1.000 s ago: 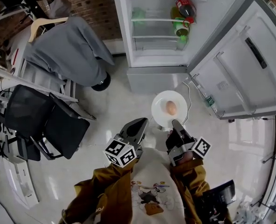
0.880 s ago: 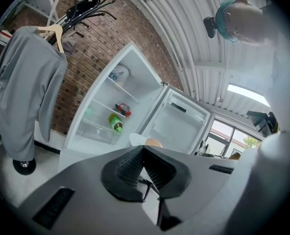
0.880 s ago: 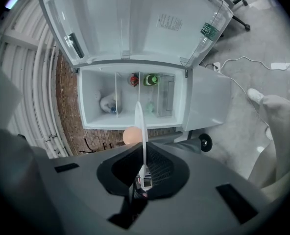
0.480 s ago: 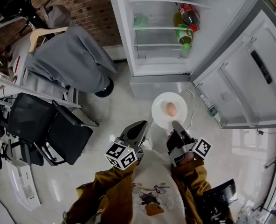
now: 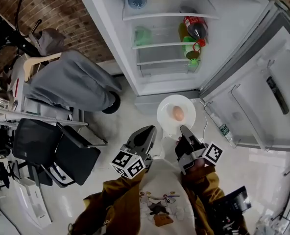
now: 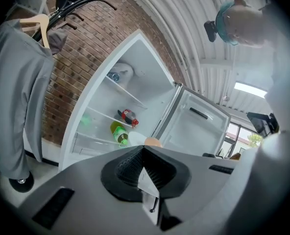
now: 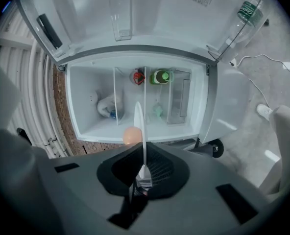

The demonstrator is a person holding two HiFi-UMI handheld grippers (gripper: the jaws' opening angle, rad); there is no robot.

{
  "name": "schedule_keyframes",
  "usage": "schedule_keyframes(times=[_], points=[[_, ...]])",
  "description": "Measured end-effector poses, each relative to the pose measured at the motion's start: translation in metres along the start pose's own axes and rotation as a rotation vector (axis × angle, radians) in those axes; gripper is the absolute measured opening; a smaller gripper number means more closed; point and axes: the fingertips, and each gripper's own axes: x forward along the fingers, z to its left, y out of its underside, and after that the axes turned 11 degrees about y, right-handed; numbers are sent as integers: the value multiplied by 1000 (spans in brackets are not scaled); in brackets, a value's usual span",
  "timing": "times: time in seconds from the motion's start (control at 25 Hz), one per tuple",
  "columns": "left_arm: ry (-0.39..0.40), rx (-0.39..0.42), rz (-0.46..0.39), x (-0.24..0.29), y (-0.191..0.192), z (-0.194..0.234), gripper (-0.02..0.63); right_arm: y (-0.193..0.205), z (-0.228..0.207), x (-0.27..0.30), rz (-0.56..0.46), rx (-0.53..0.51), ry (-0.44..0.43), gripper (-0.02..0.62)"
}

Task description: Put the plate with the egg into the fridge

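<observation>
A white plate (image 5: 164,117) carries a brown egg (image 5: 178,113) and hangs level just in front of the open fridge (image 5: 155,82). My right gripper (image 5: 183,132) is shut on the plate's near rim. In the right gripper view the plate (image 7: 139,124) stands edge-on between the jaws, with the egg (image 7: 130,135) beside it and the fridge shelves behind. My left gripper (image 5: 147,132) is left of the plate, jaws together and nothing in them. In the left gripper view the left gripper (image 6: 143,151) points at the fridge (image 6: 110,116), and the egg (image 6: 153,142) peeks over its tips.
The fridge door (image 5: 262,92) stands wide open at the right, with a bottle (image 5: 222,127) in its lower rack. A cola bottle (image 5: 194,27) and a green bottle (image 5: 191,49) lie on the shelves. A grey garment (image 5: 71,84) and black chairs (image 5: 61,151) stand at the left.
Both grippers and the plate have moved toward the fridge, which now fills more of the head view. The right gripper's hold on the plate is unchanged.
</observation>
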Motion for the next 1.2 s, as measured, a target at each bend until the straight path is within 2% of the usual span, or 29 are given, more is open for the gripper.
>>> schedule_keyframes(times=[0.52, 0.68, 1.04, 1.2], points=[[-38, 10, 16, 75, -49, 52, 6, -72, 48, 69, 0, -9, -2, 17], [-42, 30, 8, 100, -66, 65, 7, -95, 67, 82, -39, -40, -9, 17], [-20, 27, 23, 145, -70, 84, 7, -118, 85, 106, -51, -57, -22, 17], [-11, 41, 3, 155, -84, 91, 7, -128, 98, 109, -79, -82, -32, 17]])
